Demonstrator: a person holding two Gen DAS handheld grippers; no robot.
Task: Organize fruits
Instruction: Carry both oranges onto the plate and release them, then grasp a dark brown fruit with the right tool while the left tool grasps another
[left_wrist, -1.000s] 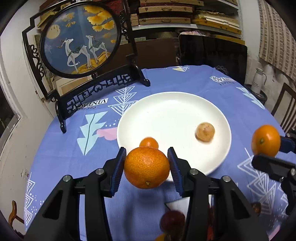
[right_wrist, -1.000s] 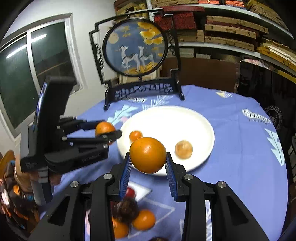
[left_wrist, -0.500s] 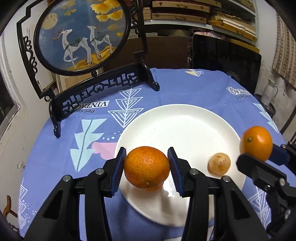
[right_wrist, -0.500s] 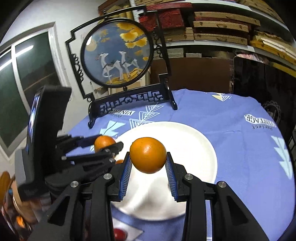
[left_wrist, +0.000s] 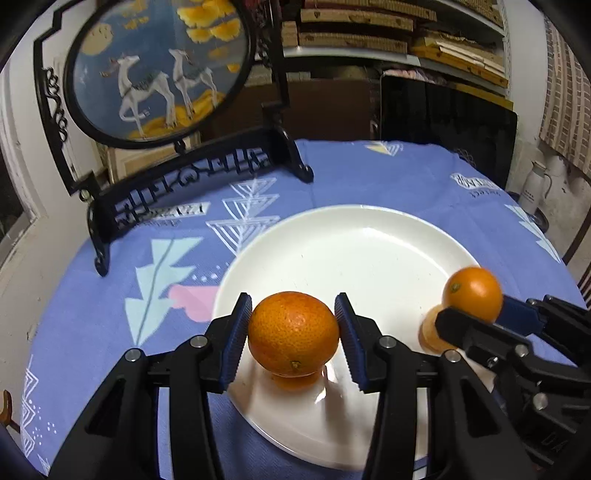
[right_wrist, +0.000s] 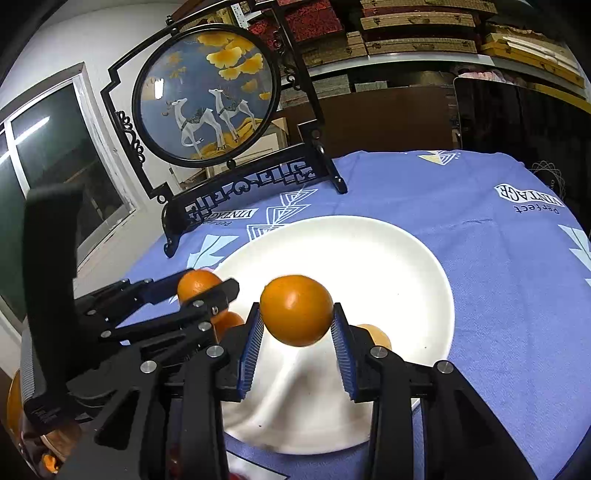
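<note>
My left gripper (left_wrist: 293, 334) is shut on a large orange (left_wrist: 293, 332) above the near left part of the white plate (left_wrist: 351, 251). A small orange (left_wrist: 293, 382) lies on the plate right under it. My right gripper (right_wrist: 297, 325) is shut on a smooth orange (right_wrist: 296, 309) above the near part of the plate (right_wrist: 369, 251). A pale peeled fruit (right_wrist: 373, 334) lies on the plate behind its right finger. In the left wrist view the right gripper's orange (left_wrist: 472, 293) hangs at the plate's right edge, with the pale fruit (left_wrist: 428, 332) below it.
A round deer picture in a black ornate stand (left_wrist: 159, 70) stands at the back left of the blue patterned tablecloth (left_wrist: 369, 173). Shelves and a dark chair back (left_wrist: 443, 110) lie beyond the table. More fruit (right_wrist: 48, 461) shows at the lower left in the right wrist view.
Both grippers have moved forward over the plate with their oranges still held. The plate now fills more of each view, and the loose fruit near the table's front has dropped out of view.
</note>
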